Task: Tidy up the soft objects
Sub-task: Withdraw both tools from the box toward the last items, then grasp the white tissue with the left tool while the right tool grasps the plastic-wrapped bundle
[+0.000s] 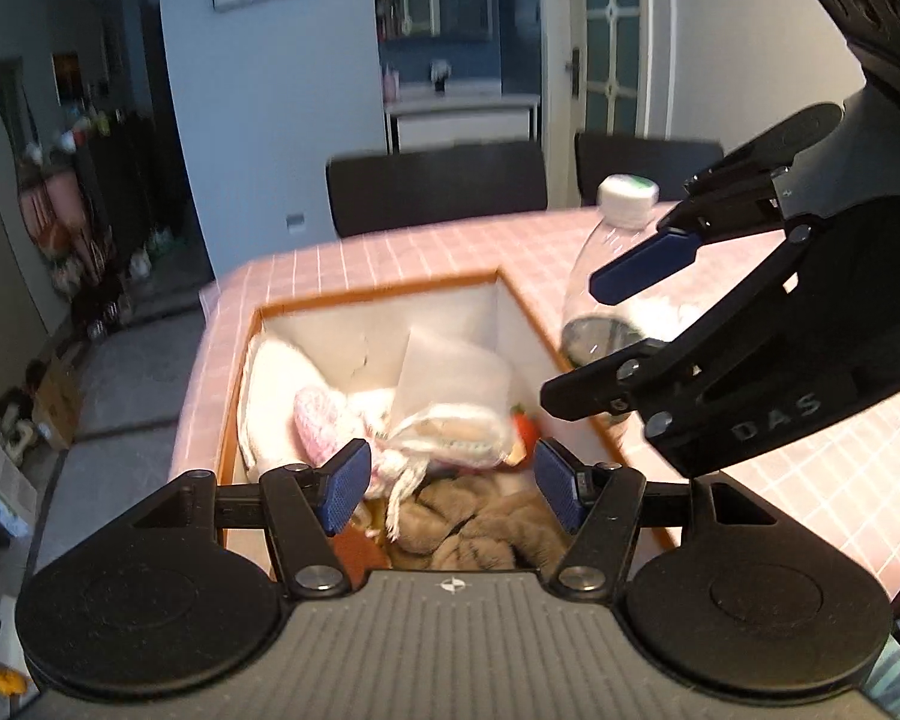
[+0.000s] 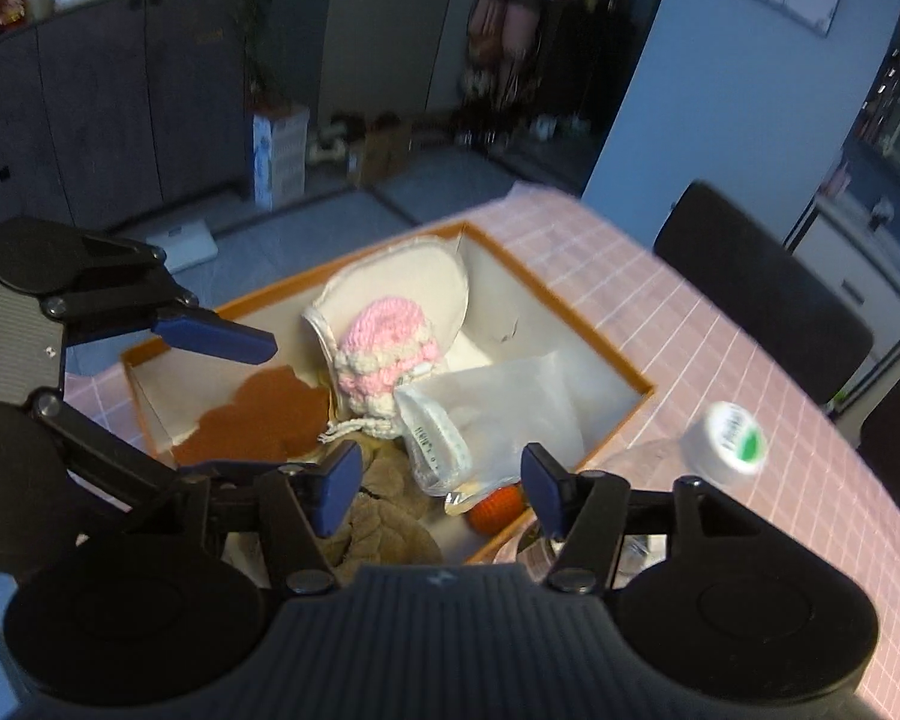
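Orange-rimmed box [image 2: 570, 300] holds the soft things: pink knit hat [image 2: 384, 348], tan plush [image 2: 390, 516], white pouch [image 2: 510, 402]. My left gripper [image 1: 447, 483] and right gripper [image 2: 441, 489] hover above it, fingers apart, empty. Drop-off looks done; next, find anything soft outside the box.

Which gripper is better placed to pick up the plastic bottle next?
Probably the right gripper: open and empty, with the plastic bottle just to its right beside the box. The left gripper hovers over the box's contents.
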Tool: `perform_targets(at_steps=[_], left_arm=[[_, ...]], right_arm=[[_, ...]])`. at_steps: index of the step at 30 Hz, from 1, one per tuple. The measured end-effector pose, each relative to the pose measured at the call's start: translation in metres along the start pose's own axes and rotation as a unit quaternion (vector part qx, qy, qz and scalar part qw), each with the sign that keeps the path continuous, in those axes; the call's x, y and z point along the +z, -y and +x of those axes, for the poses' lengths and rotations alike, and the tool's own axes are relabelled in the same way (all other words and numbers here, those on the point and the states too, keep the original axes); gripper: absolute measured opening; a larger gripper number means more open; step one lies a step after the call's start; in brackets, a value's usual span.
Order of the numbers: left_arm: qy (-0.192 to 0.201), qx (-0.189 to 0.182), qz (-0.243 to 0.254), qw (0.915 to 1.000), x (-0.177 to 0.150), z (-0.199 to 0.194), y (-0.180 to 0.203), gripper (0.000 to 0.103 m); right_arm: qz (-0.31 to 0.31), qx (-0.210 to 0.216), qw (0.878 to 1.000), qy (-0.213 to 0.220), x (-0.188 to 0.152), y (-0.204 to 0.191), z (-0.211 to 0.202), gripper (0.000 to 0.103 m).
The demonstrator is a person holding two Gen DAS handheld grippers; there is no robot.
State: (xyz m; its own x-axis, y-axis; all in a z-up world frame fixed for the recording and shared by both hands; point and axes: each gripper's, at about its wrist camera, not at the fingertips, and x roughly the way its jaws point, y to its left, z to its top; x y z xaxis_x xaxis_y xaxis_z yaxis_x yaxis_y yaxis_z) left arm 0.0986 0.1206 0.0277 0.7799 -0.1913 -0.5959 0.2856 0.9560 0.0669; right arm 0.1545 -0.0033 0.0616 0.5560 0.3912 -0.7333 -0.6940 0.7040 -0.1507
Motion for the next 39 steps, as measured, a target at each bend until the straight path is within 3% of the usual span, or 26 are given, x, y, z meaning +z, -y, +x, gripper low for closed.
perform_targets(at_steps=[8, 15, 21, 29, 35, 39], left_arm=[[0.085, -0.004, -0.006, 0.9964, -0.004, -0.032, 0.039, 0.074], [0.118, -0.058, -0.004, 0.9913, -0.001, -0.026, 0.084, 0.073], [0.090, -0.095, 0.045, 0.9904, 0.011, 0.016, 0.125, 0.073], [0.039, -0.049, 0.155, 0.9859, 0.028, 0.090, 0.174, 0.071], [-0.027, -0.032, 0.205, 0.9778, 0.031, 0.136, 0.197, 0.071], [-0.047, -0.010, 0.234, 0.9711, 0.039, 0.157, 0.204, 0.071]], right_arm=[[0.046, -0.004, 0.997, 0.061, -0.056, 0.029, -0.066, 0.064], [0.112, -0.040, 0.991, 0.068, -0.124, 0.083, -0.095, 0.068], [0.168, -0.061, 0.984, 0.018, -0.176, 0.128, -0.077, 0.068], [0.222, -0.064, 0.973, -0.027, -0.217, 0.170, -0.041, 0.068], [0.222, -0.058, 0.972, -0.048, -0.218, 0.189, -0.012, 0.068], [0.224, -0.047, 0.972, -0.050, -0.215, 0.202, 0.003, 0.068]])
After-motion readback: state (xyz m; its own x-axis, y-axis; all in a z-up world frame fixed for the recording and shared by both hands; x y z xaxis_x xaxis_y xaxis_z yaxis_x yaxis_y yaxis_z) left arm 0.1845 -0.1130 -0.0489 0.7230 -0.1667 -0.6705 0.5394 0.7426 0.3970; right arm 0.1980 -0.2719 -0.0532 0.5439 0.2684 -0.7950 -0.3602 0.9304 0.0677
